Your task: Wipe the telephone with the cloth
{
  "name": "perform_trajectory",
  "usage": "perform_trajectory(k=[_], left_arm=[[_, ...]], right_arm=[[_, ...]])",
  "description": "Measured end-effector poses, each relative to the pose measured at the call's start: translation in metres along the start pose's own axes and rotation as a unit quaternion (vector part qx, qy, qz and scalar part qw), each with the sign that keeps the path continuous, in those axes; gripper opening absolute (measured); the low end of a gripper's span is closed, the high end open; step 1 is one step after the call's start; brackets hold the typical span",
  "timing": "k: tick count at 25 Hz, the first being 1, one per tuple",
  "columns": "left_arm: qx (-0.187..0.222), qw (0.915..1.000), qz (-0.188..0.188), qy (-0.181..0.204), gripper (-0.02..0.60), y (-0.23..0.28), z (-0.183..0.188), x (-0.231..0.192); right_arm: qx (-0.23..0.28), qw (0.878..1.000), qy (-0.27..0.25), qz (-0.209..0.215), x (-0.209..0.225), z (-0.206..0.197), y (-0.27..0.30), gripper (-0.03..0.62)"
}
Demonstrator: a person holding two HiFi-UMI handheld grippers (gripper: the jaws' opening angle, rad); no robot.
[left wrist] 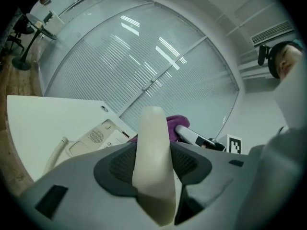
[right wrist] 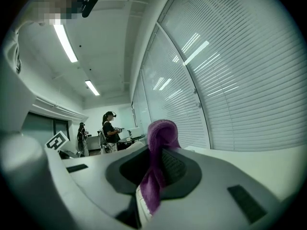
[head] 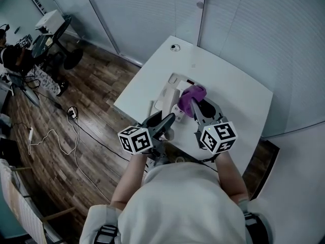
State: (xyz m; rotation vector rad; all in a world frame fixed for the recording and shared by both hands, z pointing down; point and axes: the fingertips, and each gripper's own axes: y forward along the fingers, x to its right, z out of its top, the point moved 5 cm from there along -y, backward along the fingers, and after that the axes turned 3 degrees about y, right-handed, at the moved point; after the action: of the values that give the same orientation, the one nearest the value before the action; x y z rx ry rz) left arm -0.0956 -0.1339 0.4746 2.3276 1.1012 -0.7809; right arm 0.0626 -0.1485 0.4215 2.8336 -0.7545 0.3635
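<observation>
Head view shows my two hand-held grippers side by side over the white table [head: 238, 90], each with its marker cube near my wrist. The left hand-held gripper [head: 170, 118] is clamped narrow on the cream handset [left wrist: 152, 166]. In the left gripper view the handset stands up between the two dark pads, and both jaws press against its sides. The handset is lifted off the telephone [head: 178, 81]. The telephone's pale base lies flat on the table just ahead of the grippers, with its speaker grille [left wrist: 96, 136] showing.

The right hand-held gripper [head: 194, 105] is closed tight on the purple cloth [right wrist: 158, 162]. In the right gripper view a fold of cloth is pinched between the jaws, and a bunch of it rises above them. From the head, the cloth sits bunched over the right part of the telephone base, just beside the handset. I cannot tell whether it touches the base.

Left of the table, cables [head: 56, 136] trail across the wooden floor [head: 96, 85].
</observation>
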Motion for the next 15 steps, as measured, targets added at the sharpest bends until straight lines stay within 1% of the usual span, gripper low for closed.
perform_trajectory(k=[7,15], left_arm=[[0.017,0.9988,-0.04,-0.019,0.225,-0.009,-0.005,0.014],[0.03,0.9941,-0.094,-0.046,0.225,-0.014,-0.007,0.024]], right_arm=[[0.01,0.999,-0.008,0.034,-0.011,0.008,0.006,0.067],[0.02,0.996,-0.009,0.082,-0.025,0.012,0.011,0.067]])
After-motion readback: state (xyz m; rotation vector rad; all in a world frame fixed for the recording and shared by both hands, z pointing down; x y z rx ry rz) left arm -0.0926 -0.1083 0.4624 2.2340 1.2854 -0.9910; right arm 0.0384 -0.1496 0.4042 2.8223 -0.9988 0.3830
